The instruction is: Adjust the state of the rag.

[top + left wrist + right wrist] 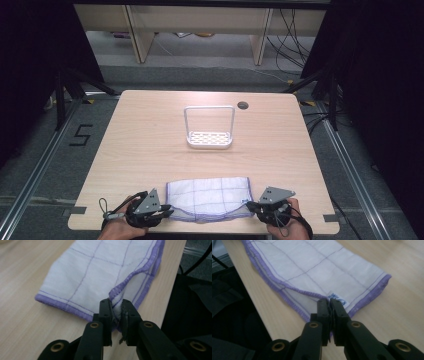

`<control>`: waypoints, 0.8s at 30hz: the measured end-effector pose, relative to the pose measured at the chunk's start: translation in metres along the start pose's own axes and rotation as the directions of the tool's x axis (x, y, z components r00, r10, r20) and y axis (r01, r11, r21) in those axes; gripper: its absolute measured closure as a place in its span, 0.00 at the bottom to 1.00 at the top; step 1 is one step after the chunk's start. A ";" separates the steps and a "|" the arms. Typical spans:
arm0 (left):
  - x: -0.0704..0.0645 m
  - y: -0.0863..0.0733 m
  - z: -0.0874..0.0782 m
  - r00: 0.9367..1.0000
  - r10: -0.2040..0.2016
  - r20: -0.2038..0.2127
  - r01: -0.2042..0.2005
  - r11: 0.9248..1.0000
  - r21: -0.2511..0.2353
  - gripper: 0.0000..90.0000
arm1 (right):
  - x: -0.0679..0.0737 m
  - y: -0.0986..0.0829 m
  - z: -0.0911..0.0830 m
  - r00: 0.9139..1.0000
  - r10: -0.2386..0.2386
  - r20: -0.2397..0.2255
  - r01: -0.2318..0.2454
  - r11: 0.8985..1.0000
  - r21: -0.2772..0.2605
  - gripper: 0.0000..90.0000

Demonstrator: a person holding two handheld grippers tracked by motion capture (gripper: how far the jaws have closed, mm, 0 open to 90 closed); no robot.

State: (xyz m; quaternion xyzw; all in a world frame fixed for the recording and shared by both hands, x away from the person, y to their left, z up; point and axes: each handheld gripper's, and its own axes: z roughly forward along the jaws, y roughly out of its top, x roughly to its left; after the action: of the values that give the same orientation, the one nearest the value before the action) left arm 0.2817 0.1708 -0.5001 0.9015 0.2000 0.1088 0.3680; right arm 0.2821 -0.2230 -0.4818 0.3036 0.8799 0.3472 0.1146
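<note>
Dishcloth [208, 199], white with purple grid lines and purple hem, lies folded at six o'clock on the counter [150, 145], along its near edge. The left gripper [159, 214] has its jaws pinched on the cloth's corner at seven o'clock; the right gripper [257, 206] has its jaws clamped on the corner at five o'clock. A white wire-framed rack [209, 135] stands mid-counter, toward twelve o'clock. The counter is pale wood with a cable hole [243, 105]; grey carpet, black curtains and loose cables surround it.

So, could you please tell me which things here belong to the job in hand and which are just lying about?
In the job:
- folded white cloth with purple hem
- left gripper, pinching a corner
- right gripper, pinching a corner

Lying about:
- white rack, mid-table
- round cable hole
</note>
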 end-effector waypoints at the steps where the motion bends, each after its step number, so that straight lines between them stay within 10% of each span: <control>1: -0.001 -0.001 -0.001 1.000 -0.001 0.003 0.001 1.000 -0.003 0.84 | 0.001 -0.003 0.000 1.000 0.015 -0.013 -0.015 1.000 0.001 0.88; 12: 0.025 0.012 -0.022 0.985 -0.166 -0.054 0.159 0.980 -0.117 0.55 | -0.001 -0.001 -0.016 0.985 0.168 0.050 -0.164 0.984 -0.071 0.62; 24: 0.074 0.032 0.026 0.972 -0.219 -0.082 0.218 0.976 -0.019 0.51 | 0.004 -0.005 0.004 0.966 0.224 0.130 -0.230 0.973 0.033 0.56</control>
State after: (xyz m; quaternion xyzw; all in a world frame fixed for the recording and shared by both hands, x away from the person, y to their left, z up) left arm 0.3655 0.1667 -0.4924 0.8668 0.3126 0.1065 0.3736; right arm 0.2783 -0.2214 -0.4880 0.4263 0.8384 0.3171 0.1218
